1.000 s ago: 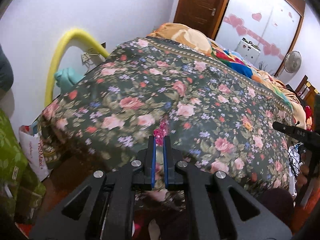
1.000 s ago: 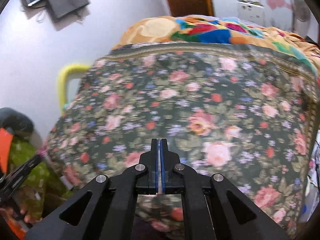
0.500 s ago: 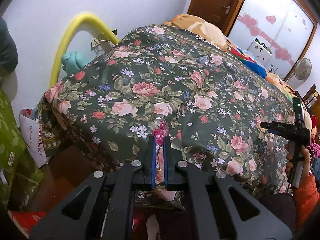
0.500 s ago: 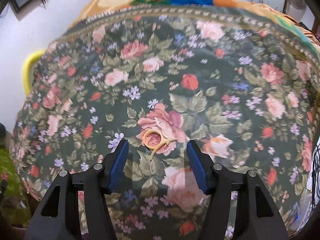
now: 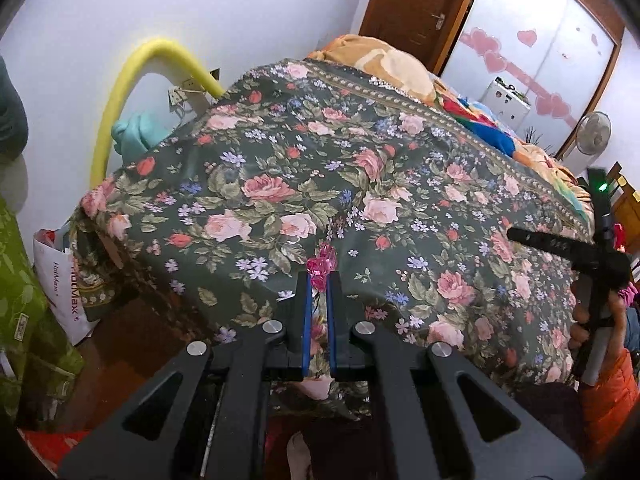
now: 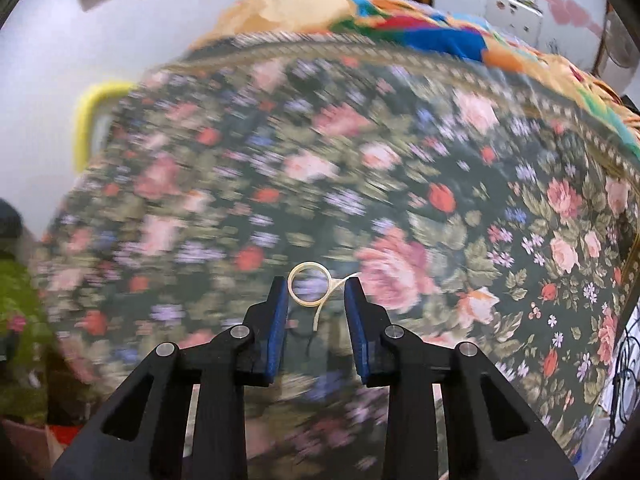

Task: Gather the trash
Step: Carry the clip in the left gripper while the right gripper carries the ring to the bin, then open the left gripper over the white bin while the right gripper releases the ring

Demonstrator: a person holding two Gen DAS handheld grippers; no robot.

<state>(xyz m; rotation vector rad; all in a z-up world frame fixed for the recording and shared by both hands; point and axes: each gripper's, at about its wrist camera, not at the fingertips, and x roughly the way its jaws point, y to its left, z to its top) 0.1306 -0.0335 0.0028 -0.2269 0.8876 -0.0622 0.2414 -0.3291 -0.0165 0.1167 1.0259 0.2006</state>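
Note:
My left gripper [image 5: 319,280] is shut on a small crumpled pink plastic wrapper [image 5: 321,266], which sticks out past its blue pads above the near edge of the floral bedspread [image 5: 280,168]. In the right wrist view a pale plastic ring with a thin tail [image 6: 309,284] sits between the fingertips of my right gripper [image 6: 316,292]. Those jaws are closing on it; the ring touches the left pad and the tail touches the right pad. The ring looks sharp while the bedspread [image 6: 440,208] behind it is blurred.
A yellow foam tube [image 5: 120,88] arches by the wall left of the bed. A white shopping bag [image 5: 66,284] and green fabric [image 5: 20,300] stand on the floor at the left. A hand in an orange sleeve [image 5: 608,380] holds the right gripper's handle at the right edge.
The right gripper went from shut to wide open over the ring on the bed, then narrowed around it. The left gripper kept its hold on the pink wrapper.

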